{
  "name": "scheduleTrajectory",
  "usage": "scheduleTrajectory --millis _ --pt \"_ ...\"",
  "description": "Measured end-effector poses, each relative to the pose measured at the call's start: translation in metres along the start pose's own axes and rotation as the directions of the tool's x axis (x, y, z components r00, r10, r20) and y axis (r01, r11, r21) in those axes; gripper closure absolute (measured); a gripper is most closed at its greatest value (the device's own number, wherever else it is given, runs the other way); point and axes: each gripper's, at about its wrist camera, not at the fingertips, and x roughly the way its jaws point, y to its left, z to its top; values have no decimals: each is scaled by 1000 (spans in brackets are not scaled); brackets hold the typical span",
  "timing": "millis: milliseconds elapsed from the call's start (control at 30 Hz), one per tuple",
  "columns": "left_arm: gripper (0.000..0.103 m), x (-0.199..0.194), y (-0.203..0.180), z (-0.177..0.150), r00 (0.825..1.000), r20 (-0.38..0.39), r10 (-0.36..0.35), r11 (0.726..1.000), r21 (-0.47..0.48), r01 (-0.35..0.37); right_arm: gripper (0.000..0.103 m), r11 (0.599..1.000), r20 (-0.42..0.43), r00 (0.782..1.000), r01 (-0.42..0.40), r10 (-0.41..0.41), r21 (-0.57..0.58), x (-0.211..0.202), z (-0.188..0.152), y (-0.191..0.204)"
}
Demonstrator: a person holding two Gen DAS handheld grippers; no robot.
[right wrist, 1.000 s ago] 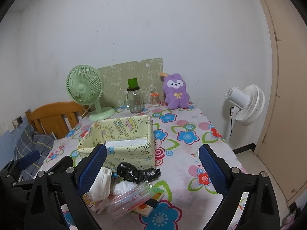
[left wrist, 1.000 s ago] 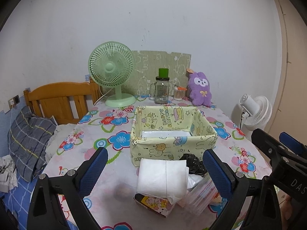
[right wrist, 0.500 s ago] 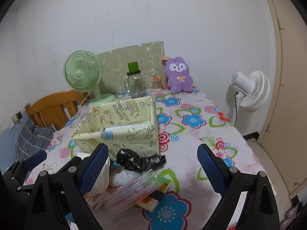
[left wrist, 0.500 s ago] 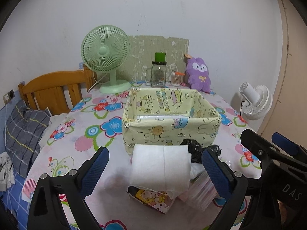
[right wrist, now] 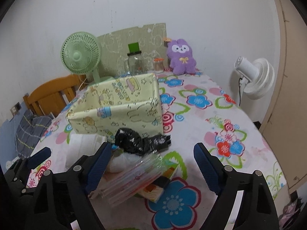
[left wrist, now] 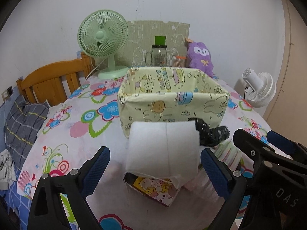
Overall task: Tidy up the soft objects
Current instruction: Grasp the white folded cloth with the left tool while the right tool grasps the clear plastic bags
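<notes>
Both tongs stood apart: the left gripper [left wrist: 155, 169] framed the white folded cloth [left wrist: 163, 149] at the table's [left wrist: 63, 134] near edge, before the fabric box [left wrist: 172, 103]; the right gripper's [right wrist: 152, 165] jaws were closing around the bag pile [right wrist: 134, 176], not pressing.

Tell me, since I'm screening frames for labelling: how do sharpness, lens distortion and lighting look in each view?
Left wrist view: sharp, even indoor light, soft shadow under the white folded cloth; strong fisheye bends the door frame, corners black. Right wrist view: equally curved, slightly softer; glare glints on the black plastic bag and clear pouches.
</notes>
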Motion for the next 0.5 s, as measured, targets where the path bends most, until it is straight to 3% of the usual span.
scheduleTrajectory --millis 267,500 --pt "9 11 -1 -7 1000 -29 0 1000 1 0 23 1000 -62 998 -11 12 22 14 -6 2" --pt "9 22 -3 -11 998 -59 6 1000 14 -5 34 999 -125 992 -24 29 38 29 -10 4"
